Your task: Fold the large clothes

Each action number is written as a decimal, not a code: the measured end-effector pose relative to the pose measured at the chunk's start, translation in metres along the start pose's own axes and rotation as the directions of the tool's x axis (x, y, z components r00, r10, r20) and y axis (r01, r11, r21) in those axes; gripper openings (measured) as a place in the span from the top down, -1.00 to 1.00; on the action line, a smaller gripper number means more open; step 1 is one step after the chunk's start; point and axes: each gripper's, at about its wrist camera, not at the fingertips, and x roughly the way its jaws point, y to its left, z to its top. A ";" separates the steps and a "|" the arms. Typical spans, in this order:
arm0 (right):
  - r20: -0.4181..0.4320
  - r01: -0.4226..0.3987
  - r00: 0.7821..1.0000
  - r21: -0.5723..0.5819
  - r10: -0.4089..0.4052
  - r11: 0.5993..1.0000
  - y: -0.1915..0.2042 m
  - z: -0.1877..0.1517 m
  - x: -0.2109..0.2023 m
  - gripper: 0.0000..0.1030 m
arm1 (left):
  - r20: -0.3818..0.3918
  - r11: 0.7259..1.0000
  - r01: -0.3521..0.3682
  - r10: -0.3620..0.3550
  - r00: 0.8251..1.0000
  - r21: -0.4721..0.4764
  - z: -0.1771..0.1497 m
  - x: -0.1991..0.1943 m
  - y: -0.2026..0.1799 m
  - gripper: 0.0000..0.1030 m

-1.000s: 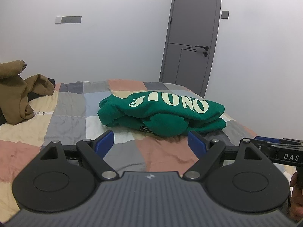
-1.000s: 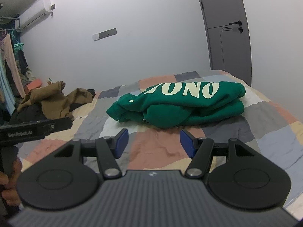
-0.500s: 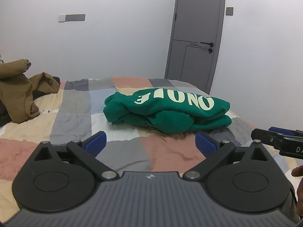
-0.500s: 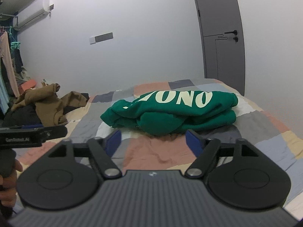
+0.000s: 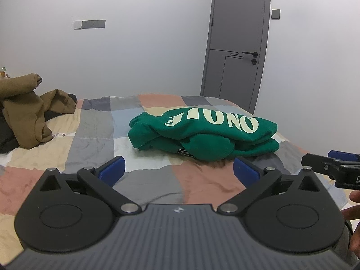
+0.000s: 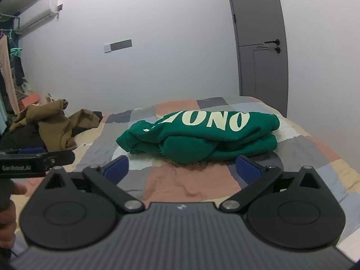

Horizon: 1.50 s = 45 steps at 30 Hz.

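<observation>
Green sweatshirt (image 5: 202,139) sits folded in a compact bundle near the middle of the bed (image 5: 94,135), pale lettering on top, a rounded part (hood, we think) bulging at the near edge. Nothing touches it.

What changed: a second ago both grippers were narrower, the right one much more so, and both have spread since. Left gripper (image 5: 178,171) now has its fingers (image 5: 112,168) wide apart, nothing between them, only bedspread showing through the gap. Right gripper (image 6: 183,168) has its jaws opening at this moment, blue pads well apart, also empty. Neither hand has really shifted place over that second; the sweatshirt looks the same shape and in the same spot in the earlier views.

We read this as release after the last fold: the bundle looks finished and we have let go. For this garment the task seems done or nearly so, though the near edge is a bit lumpy and could take a tidy-up.

Outward: each gripper shows at the edge of the other's view, held side by side short of the sweatshirt. A brown garment (image 6: 54,123) lies crumpled at the left side of the bed, on dark clothes, well apart from the green one. Probably the next piece to fold. Grey door (image 5: 238,45) behind, more clothes hanging far left in the right wrist view.
</observation>
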 end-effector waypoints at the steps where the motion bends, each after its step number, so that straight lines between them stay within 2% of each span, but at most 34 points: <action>1: -0.003 -0.001 1.000 0.004 0.001 1.000 -0.001 0.000 0.000 -1.00 | 0.002 1.000 -0.003 0.003 1.000 0.001 0.000 0.000 -0.001 -1.00; 45: -0.013 0.009 1.000 -0.009 -0.009 1.000 0.003 0.003 -0.009 -1.00 | 0.045 1.000 0.018 -0.017 0.999 -0.001 0.002 -0.024 -0.005 -1.00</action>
